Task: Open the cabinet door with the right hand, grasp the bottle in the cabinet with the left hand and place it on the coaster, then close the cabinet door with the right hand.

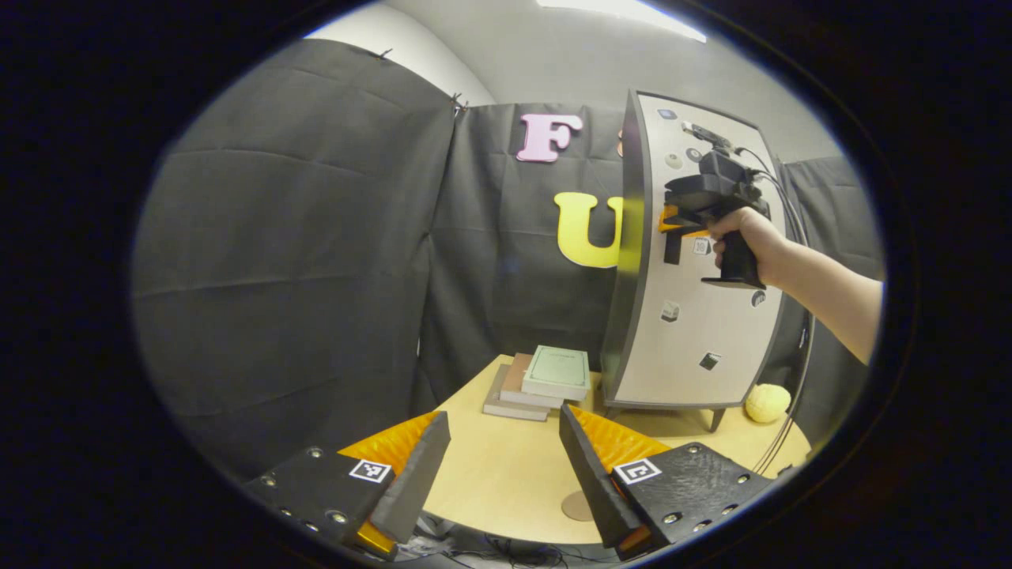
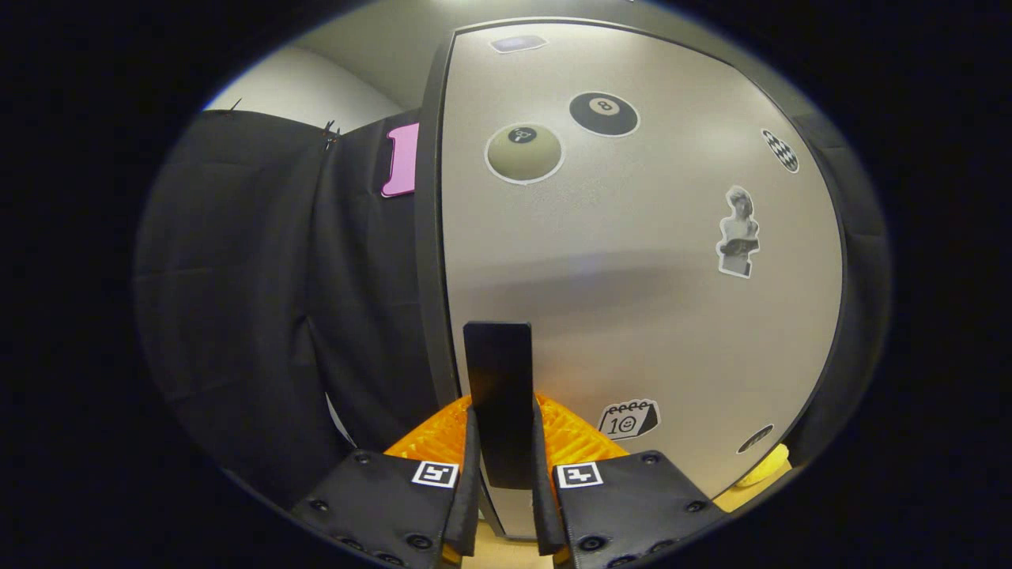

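Observation:
A grey cabinet door (image 1: pixel 696 332) with stickers stands upright on the table's far right side. My right gripper (image 1: pixel 672 223), held by a hand, is at the door's left edge about halfway up. In the right gripper view the door (image 2: pixel 632 300) is close in front, and my right gripper (image 2: pixel 504 411) is shut on its black vertical handle (image 2: pixel 498 371), one finger on each side. My left gripper (image 1: pixel 502 415) hovers open and holds nothing over the near part of the table. A round tan coaster (image 1: pixel 579 506) lies on the table near the front edge, partly behind one finger.
A stack of books (image 1: pixel 541 383) lies on the wooden table (image 1: pixel 498 474) left of the cabinet. A yellow ball (image 1: pixel 767 401) rests by the cabinet's right foot. Cables hang at the right. Black cloth walls close off the left and back.

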Action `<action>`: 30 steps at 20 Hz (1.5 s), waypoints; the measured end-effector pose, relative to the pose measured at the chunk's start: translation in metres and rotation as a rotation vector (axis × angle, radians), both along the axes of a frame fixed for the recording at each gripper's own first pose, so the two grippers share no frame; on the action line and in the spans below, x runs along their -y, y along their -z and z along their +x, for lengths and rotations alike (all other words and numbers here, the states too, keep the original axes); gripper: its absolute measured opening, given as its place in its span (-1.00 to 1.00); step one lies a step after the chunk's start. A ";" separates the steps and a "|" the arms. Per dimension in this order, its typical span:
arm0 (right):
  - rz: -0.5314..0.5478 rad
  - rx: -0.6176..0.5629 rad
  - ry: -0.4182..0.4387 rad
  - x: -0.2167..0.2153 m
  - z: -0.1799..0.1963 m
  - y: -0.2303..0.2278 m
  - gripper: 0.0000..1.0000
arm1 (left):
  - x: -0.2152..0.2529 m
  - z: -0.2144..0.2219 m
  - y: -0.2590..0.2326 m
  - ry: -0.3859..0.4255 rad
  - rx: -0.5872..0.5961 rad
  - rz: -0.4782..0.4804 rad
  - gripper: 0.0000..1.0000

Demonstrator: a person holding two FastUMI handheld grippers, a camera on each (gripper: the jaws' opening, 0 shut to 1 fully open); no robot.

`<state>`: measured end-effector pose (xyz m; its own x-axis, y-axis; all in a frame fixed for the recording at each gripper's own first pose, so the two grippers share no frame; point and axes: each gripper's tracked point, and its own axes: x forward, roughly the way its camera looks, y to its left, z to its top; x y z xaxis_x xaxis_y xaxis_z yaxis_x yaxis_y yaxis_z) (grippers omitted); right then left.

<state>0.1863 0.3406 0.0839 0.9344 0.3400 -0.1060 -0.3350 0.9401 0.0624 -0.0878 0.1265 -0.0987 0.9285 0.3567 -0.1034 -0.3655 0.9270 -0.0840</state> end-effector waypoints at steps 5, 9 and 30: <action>0.007 -0.001 -0.072 0.000 -0.004 0.001 -0.53 | 0.003 -0.001 0.002 0.010 -0.007 -0.016 0.67; -0.019 0.000 -0.143 0.001 -0.019 0.000 -0.61 | 0.005 -0.002 -0.001 0.027 -0.017 -0.019 0.72; 0.011 0.002 -0.375 0.030 -0.083 -0.006 -0.61 | 0.045 -0.020 -0.022 0.049 -0.021 0.003 0.67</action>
